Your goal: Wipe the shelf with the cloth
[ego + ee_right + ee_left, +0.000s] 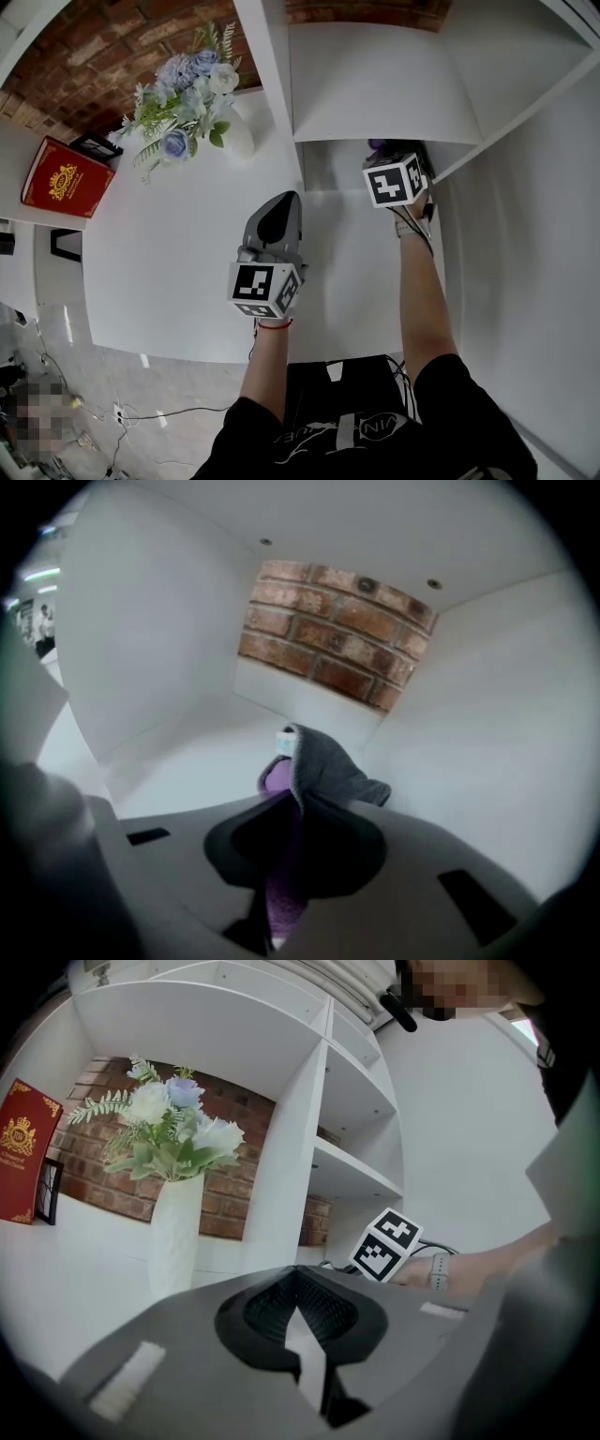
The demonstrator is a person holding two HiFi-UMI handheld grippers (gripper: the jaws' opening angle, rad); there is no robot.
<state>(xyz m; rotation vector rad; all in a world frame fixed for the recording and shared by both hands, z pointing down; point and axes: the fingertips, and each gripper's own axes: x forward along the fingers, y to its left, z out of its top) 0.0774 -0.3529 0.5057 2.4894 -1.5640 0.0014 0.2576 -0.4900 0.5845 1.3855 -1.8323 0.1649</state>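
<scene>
There are two grey two-jaw grippers. The left gripper (pixel 296 1274) hovers over the smooth white table (pixel 169 262); its ribbed black jaws meet at the tips and hold nothing. The right gripper (pixel 292 803) is inside the lower compartment of the white flat-board shelf (pixel 178 761), and its jaws are closed on one soft fleecy cloth, grey outside and purple inside (pixel 323 761). The cloth sticks out forward near the right wall; whether it touches the board I cannot tell. Farther left stand one tall white textured vase (pixel 176 1232) with one bunch of blue and white flowers (pixel 173 1129), one red book with a gold emblem (pixel 66 176), and one small black frame (pixel 97 145). Behind is a rough red brick wall (pixel 328 649).
</scene>
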